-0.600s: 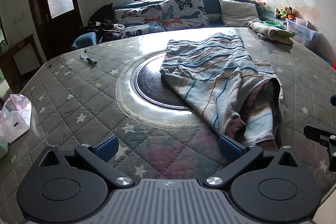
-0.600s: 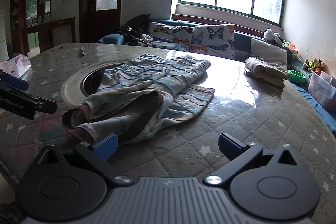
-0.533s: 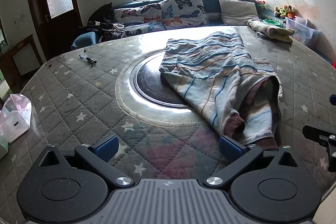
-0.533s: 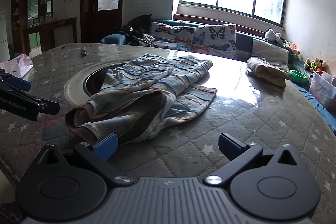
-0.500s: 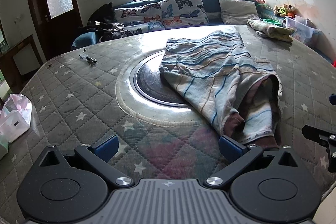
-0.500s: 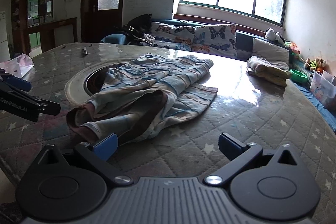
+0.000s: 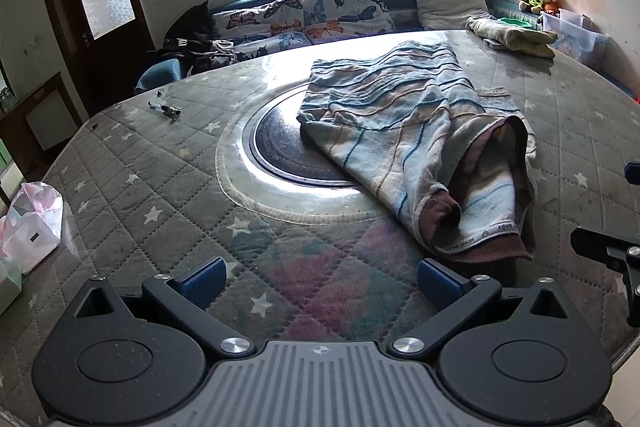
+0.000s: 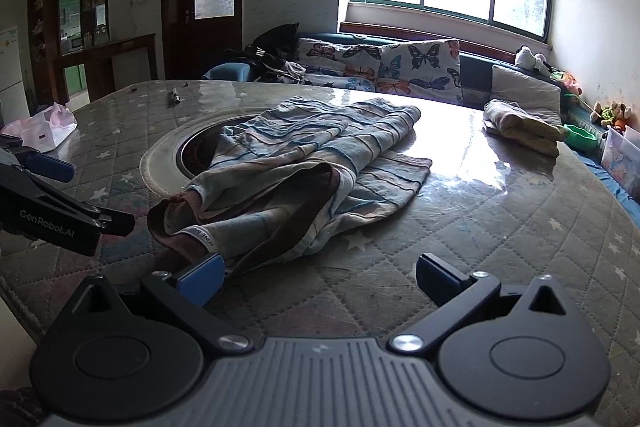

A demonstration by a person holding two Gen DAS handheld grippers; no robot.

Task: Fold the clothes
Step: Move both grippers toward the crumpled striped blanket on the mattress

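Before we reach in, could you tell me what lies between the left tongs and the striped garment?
Only bare quilted cover, seen in the left wrist view.

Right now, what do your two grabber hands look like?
Both look alike. The left gripper and right gripper are black, with two round discs, silver screws and a grey ribbed plate between them. Their thin black fingers end in blue pads. White lettering reading GenRobot.AI marks the left gripper's side.

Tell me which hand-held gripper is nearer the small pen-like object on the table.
Left. The left hand-held gripper sits on the pen-like object's side of the striped garment; the right hand-held gripper is beyond the garment.
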